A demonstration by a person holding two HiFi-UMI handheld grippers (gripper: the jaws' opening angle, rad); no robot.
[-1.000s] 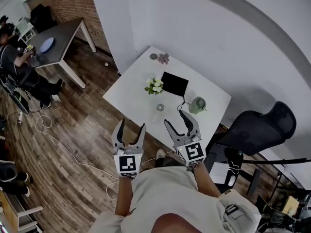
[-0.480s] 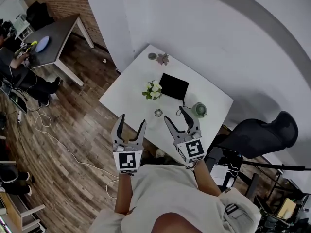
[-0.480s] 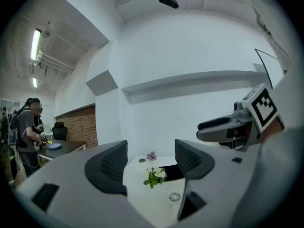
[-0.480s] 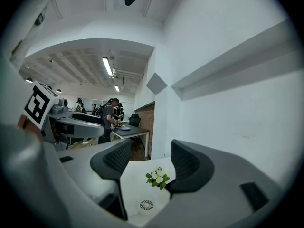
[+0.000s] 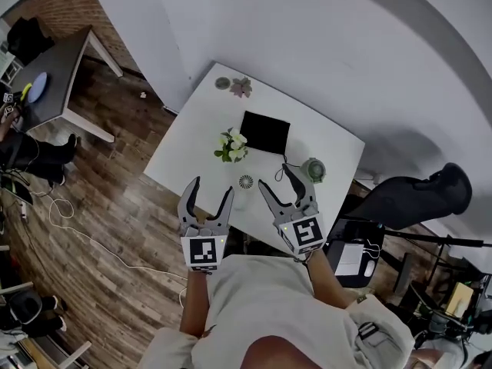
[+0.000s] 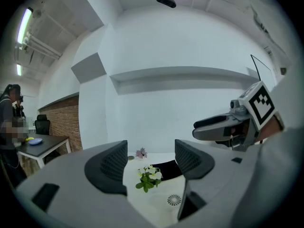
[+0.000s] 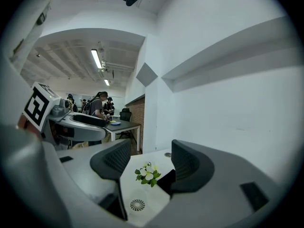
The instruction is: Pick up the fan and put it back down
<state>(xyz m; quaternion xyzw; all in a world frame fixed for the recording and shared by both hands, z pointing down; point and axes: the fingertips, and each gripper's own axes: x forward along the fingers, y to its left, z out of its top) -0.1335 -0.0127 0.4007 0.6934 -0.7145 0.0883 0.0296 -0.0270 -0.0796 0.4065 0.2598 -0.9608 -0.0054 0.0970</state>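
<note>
The fan [image 5: 246, 181] is a small white round thing with a spiral grille, lying on the white table [image 5: 184, 156] near its front edge. It also shows low between the jaws as the fan [image 6: 174, 200] and the fan [image 7: 137, 204]. My left gripper [image 5: 210, 187] hovers open over the table's front edge, just left of the fan. My right gripper [image 5: 275, 177] hovers open just right of it. Nothing is between either pair of jaws. A green round object [image 5: 313, 169] with a cable stands right of the right gripper.
A small bunch of white flowers [image 5: 229, 146] and a black flat pad [image 5: 265, 131] lie behind the fan. A pink flower [image 5: 241, 87] sits at the far corner. A black office chair [image 5: 407, 198] stands at the right, a dark table [image 5: 54, 68] at the left.
Both grippers have moved forward towards the white table and a little down. Their fingertips now reach over its front edge beside the fan. Both stay open.
</note>
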